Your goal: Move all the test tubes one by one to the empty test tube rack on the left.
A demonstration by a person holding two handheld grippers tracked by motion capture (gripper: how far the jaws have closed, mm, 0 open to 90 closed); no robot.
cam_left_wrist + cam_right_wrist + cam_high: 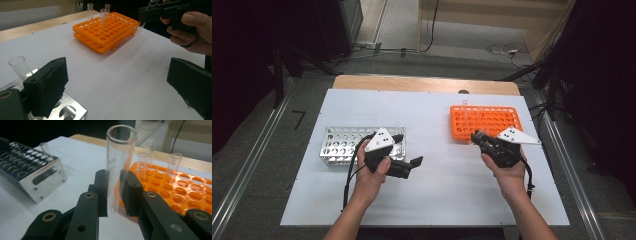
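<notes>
Right tongs point(113, 192) clamp an upright clear glass test tube point(119, 162) just beside the orange plastic rack point(185, 187); left tongs point(117, 87) gape apart near the perforated metal rack point(337, 142).

Bright orange rack point(484, 121) sits far right on the white table point(447, 190), and a shiny silver rack point(343, 145) punched with round holes at left. Black jaws everywhere, clear glass tube point(119, 167), white dotted plates point(380, 139).
</notes>
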